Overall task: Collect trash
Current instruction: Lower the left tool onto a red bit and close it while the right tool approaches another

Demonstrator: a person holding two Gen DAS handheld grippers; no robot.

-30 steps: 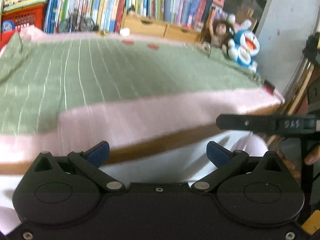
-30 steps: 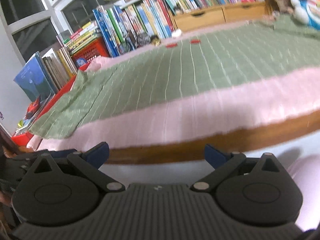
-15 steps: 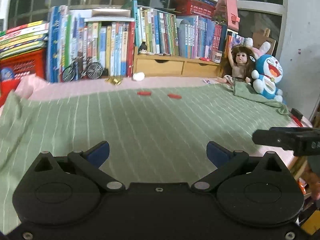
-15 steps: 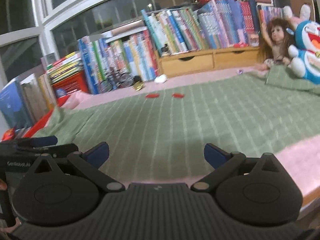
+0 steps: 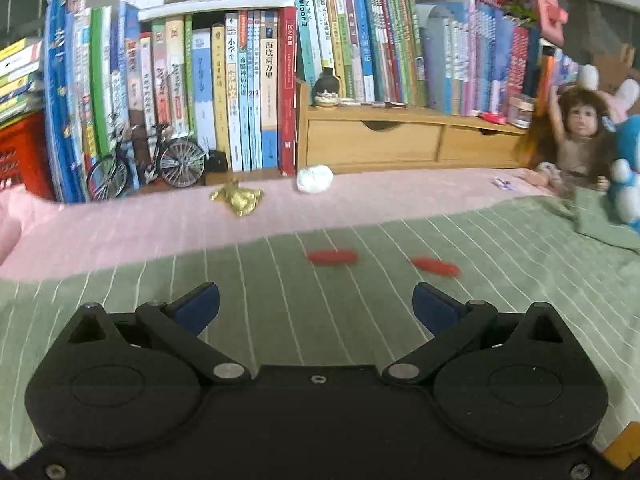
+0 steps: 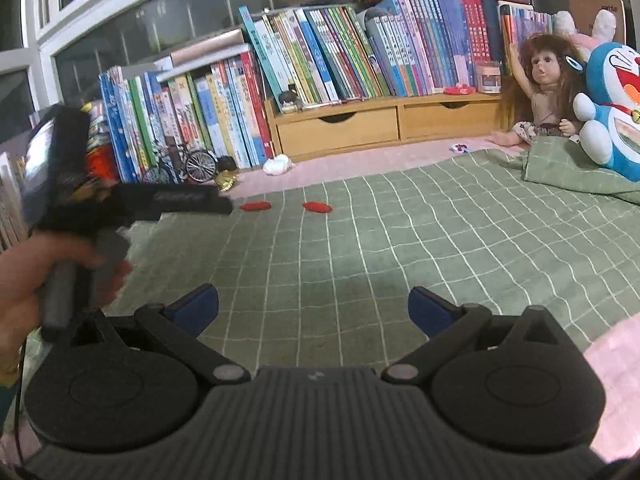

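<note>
L gripper (image 5: 316, 307) spread wide, nothing between its fingers, hovering over the green blanket (image 5: 360, 320). R gripper (image 6: 313, 307) also released, empty, above the same blanket. In the right wrist view the person's hand (image 6: 36, 280) holds the L gripper at far left, blurred.

Trash: two red scraps on the blanket, one (image 5: 332, 257) left, other (image 5: 435, 267) right, near each other but apart. Farther back on the pink sheet (image 5: 160, 224): gold wrapper (image 5: 237, 198) and white paper wad (image 5: 315, 179), both near the books (image 5: 248, 92). Small wrapper (image 5: 503, 183) far right near the doll (image 5: 576, 136). Toy bike (image 5: 148, 164) left of the gold wrapper.
</note>
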